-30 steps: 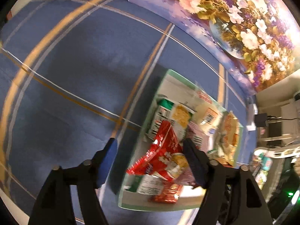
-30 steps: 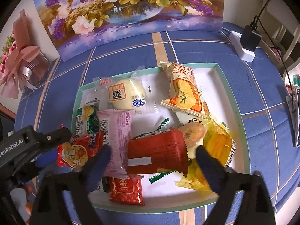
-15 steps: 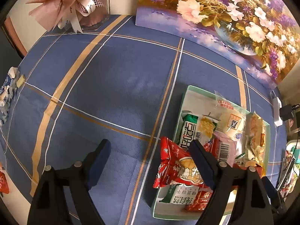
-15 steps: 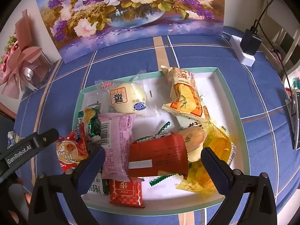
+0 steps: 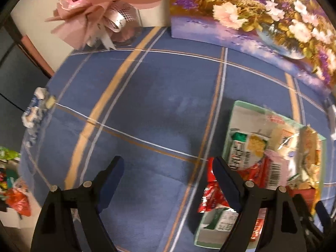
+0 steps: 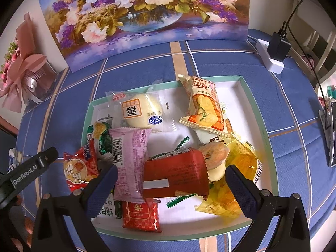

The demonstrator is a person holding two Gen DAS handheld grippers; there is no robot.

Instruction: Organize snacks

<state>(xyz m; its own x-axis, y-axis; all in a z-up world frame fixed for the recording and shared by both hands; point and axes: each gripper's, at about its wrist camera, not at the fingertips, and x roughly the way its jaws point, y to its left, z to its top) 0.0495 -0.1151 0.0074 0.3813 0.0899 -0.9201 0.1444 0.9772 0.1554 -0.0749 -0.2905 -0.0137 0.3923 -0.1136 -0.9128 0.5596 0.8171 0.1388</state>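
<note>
Two grippers hang open-jawed and empty: the left gripper [image 5: 168,174], its jaws just widened, over blue tablecloth [image 5: 147,109] beside the tray [image 6: 262,130]; the right gripper [image 6: 171,181] above the tray's heaped snack packets [image 6: 174,174].

A flower painting [image 6: 145,19] leans at the desk's [image 5: 147,105] far edge. A pink wrapped bouquet [image 5: 100,12] stands at its far left corner, a white power strip [image 6: 271,61] with a black adapter [image 6: 278,46] at the far right.

Blue plaid tablecloth [image 6: 241,67] – snack-filled tray [image 6: 265,138], flower painting [image 6: 147,10], pink bouquet [image 6: 23,67], power strip [image 6: 271,63] on it.
</note>
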